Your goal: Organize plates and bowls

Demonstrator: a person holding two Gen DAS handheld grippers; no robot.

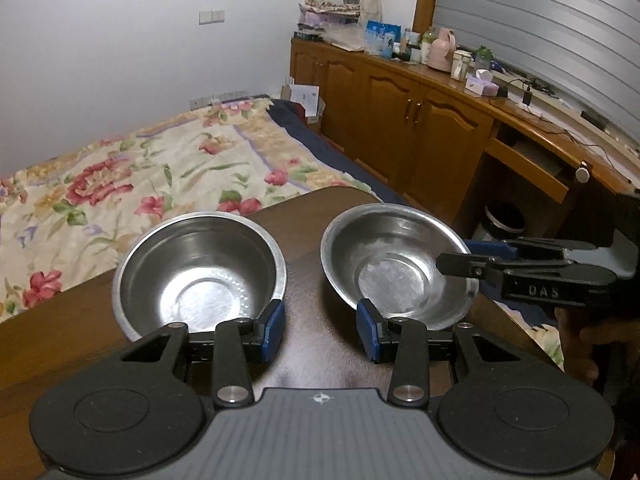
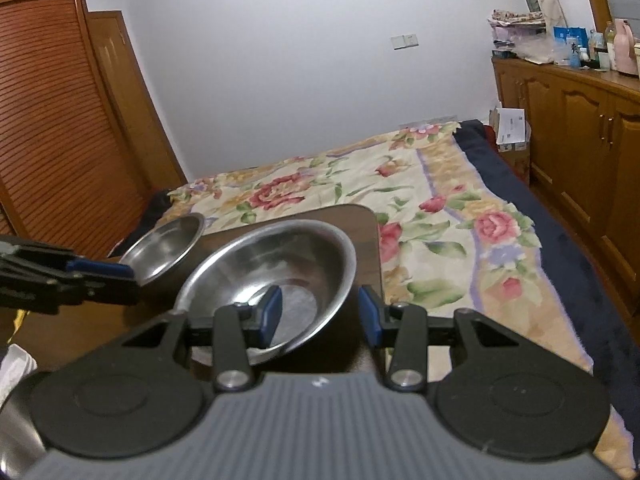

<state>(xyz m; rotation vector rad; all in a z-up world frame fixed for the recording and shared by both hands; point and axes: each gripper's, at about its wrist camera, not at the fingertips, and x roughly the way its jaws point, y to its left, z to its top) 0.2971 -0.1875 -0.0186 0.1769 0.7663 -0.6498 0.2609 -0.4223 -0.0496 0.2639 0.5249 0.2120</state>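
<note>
Two steel bowls stand on a dark brown table [image 1: 320, 208]. The deeper left bowl [image 1: 200, 272] sits flat and shows in the right wrist view as the far bowl [image 2: 164, 248]. The wider right bowl [image 1: 396, 264] [image 2: 272, 264] looks tilted. My left gripper [image 1: 320, 332] [image 2: 120, 276] is open low over the table, between the two bowls, with nothing in it. My right gripper [image 2: 320, 314] [image 1: 460, 254] is open and straddles the right bowl's near rim, with one finger inside the bowl and the other outside.
A bed with a floral cover [image 1: 160, 168] lies just beyond the table. Wooden cabinets [image 1: 400, 120] with clutter on top run along the right. A slatted wardrobe [image 2: 60, 140] stands at the left. A person's hand [image 1: 592, 340] holds the right gripper. A steel object [image 2: 16, 420] shows at the lower left.
</note>
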